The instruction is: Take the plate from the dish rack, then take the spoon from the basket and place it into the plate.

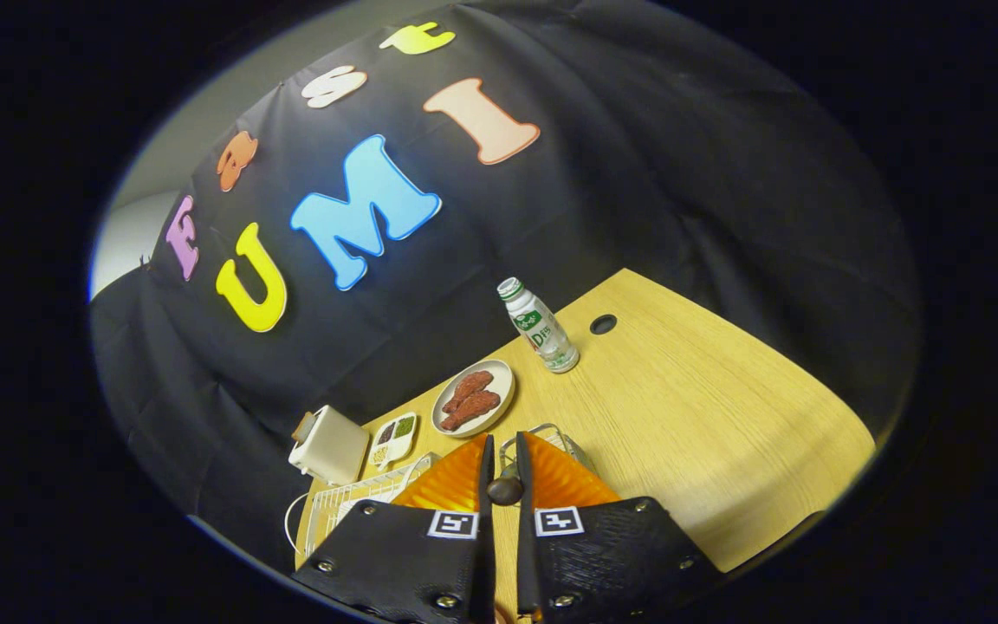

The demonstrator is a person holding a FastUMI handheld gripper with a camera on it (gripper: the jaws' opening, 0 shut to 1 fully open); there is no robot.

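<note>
While we scan from the left, we see a toaster, a rack, a snack tray, a plate bearing brown food, a basket and a bottle on the tabletop. Our gripper is nearly closed, its fingers pinching a dark rounded spoon handle just before the basket. We judge the spoon step underway; next we must carry it over to the plate beyond and release it.
</note>
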